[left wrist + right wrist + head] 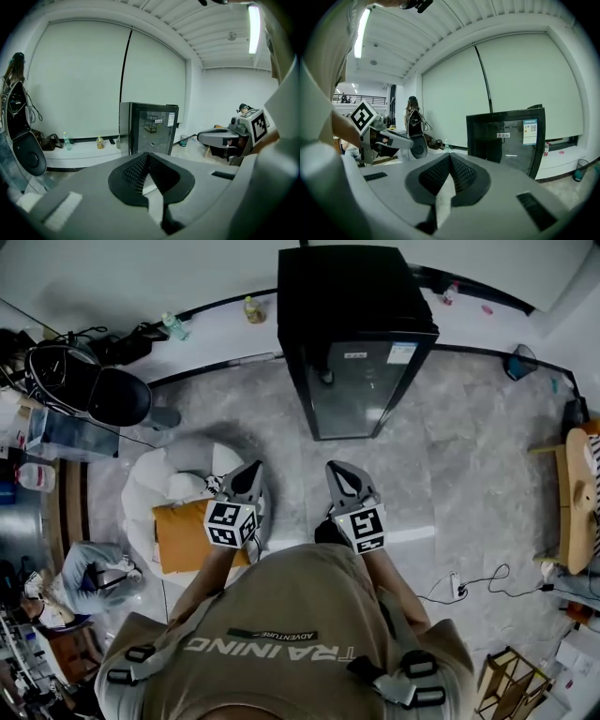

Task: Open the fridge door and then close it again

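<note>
Head view puts the fridge (349,296) at the upper centre, its glass door (358,395) closed, its lower edge well apart from you. Your left gripper (251,469) and right gripper (336,469) are both clenched on nothing, with bare floor (295,451) open ahead.

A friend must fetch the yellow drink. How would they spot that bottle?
Start at the black fridge. On the white ledge just left of it stands the bottle, its contents yellow, unlike the greenish bottle farther left.
</note>
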{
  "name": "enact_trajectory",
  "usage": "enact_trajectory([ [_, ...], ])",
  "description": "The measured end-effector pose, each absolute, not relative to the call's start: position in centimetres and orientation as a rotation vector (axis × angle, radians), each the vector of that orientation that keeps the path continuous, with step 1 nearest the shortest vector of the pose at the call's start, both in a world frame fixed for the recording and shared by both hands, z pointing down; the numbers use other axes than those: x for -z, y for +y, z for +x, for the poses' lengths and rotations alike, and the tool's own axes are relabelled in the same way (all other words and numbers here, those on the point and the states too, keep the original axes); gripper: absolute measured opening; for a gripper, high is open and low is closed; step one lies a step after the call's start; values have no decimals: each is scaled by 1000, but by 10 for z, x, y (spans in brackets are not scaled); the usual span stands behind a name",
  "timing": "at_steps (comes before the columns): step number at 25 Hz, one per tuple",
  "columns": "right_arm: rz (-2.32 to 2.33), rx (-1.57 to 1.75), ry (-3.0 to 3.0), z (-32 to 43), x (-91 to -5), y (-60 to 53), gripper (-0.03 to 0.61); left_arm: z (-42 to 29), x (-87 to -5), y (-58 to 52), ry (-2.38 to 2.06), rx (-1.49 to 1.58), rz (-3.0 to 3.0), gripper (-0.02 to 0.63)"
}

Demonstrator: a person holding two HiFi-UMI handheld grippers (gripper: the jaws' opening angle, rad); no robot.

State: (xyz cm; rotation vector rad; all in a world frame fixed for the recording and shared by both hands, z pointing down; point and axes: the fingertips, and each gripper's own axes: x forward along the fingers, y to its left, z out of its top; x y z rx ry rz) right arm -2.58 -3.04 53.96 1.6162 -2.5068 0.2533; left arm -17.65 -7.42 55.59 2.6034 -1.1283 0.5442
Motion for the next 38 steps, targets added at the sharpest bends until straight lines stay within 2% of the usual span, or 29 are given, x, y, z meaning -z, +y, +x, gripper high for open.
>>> enact_trajectory([
  [10, 1565, -289, -2564, 12, -555, -88, -5, -126, -562, -110, -1139, -550, 2560, 2],
  [24, 1482, -316, -2564, -3, -564, -124, -5, -141, -569, -148, -1191, -513, 2493, 2],
  [38, 1563, -176, -2451, -7, -517, -216, -5, -119, -561, -259, -1000, -393, 2627, 2],
])
